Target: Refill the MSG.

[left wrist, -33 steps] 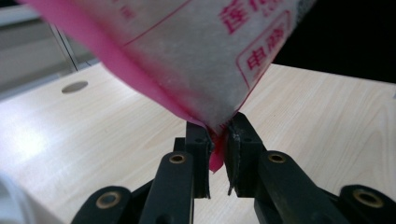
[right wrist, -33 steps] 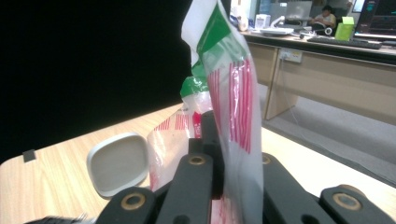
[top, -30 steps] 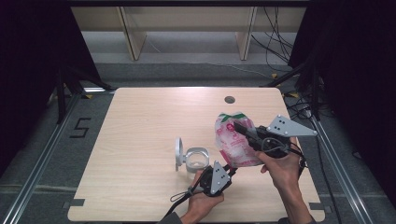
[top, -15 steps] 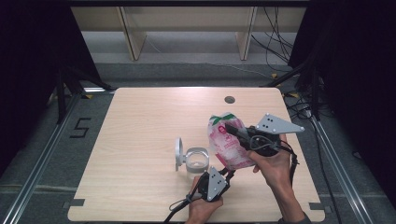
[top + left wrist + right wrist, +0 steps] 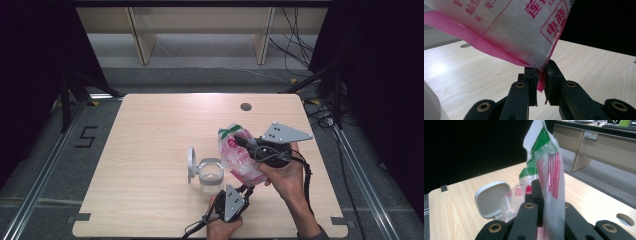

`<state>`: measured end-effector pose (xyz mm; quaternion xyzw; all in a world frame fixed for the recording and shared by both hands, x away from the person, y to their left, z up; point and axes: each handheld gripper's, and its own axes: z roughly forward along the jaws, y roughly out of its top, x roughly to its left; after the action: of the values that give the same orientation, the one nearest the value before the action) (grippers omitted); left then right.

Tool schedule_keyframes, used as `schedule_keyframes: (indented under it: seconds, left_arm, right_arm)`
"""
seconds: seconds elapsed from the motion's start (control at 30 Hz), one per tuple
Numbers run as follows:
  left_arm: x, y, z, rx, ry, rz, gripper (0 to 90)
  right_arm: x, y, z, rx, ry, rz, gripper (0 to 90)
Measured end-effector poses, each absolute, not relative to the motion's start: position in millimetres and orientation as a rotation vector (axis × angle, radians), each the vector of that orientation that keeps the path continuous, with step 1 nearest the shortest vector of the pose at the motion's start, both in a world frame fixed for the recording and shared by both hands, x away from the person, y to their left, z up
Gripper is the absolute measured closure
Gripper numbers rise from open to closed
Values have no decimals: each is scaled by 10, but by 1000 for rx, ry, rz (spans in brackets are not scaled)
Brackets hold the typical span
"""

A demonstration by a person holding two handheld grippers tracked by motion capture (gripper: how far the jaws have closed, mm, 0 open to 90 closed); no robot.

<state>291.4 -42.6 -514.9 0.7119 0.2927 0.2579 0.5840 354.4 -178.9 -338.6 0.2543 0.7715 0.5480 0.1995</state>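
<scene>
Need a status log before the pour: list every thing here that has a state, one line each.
bag: off the table, tilted, held by both grippers.
left gripper: shut on the bag's pink bottom corner.
right gripper: shut on the bag's upper part.
container: upright on the table beside the bag, open.
lid: flipped up, standing on edge.
</scene>
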Motion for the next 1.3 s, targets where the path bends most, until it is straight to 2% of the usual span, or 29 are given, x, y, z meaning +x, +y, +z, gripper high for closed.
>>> schedule_keyframes:
  seconds: [0.5,1.3]
  left_arm:
    - [2969,-455,-5130,1623,721,588,814]
    - [3083,-508,-5139,1572,759,528,817]
  right_arm:
    - [3552,-1526,-3374,683,2163,1465,900]
    - [3680,-1335,-3400,638,2241,1371,900]
